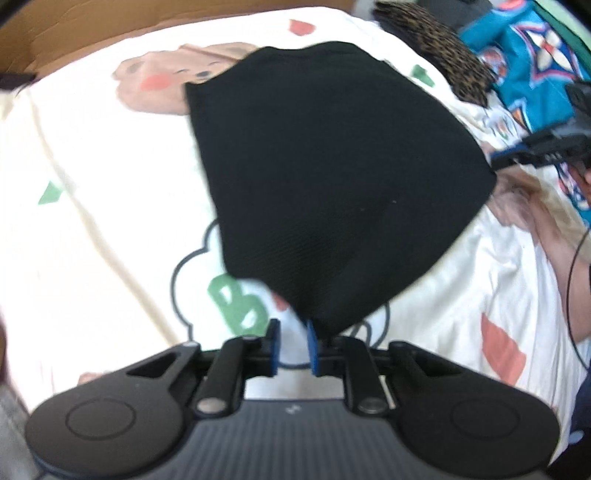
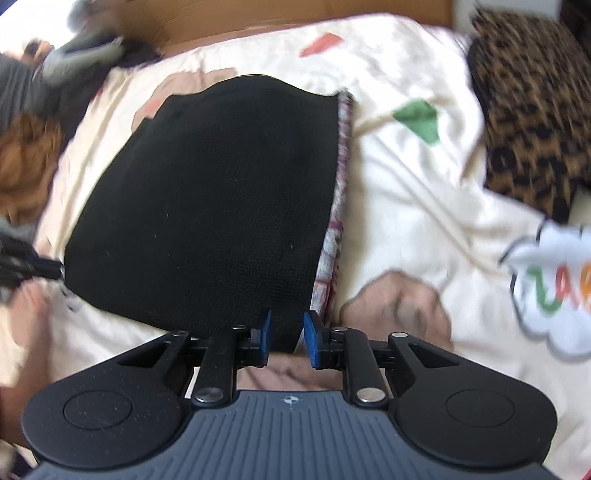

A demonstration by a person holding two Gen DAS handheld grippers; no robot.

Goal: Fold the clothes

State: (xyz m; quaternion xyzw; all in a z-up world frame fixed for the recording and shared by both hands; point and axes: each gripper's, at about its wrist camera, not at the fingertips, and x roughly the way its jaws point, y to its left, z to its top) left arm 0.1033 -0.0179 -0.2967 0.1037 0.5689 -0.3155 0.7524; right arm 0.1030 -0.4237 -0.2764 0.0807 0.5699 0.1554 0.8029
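Folded garment [image 2: 207,206] on bedsheet [image 2: 406,206], patterned cushion [image 2: 532,110] far right, cardboard [image 2: 295,14] behind

A cream cartoon-print bedsheet [image 1: 92,221] meets a brown cardboard panel [image 1: 92,33] behind.

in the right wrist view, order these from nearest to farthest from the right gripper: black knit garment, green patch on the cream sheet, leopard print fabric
1. Black knit garment: its near corner sits right at the right gripper, between the blue pads.
2. Green patch on the cream printed sheet: ahead, to the right.
3. Leopard print fabric: far right, at the sheet's edge.
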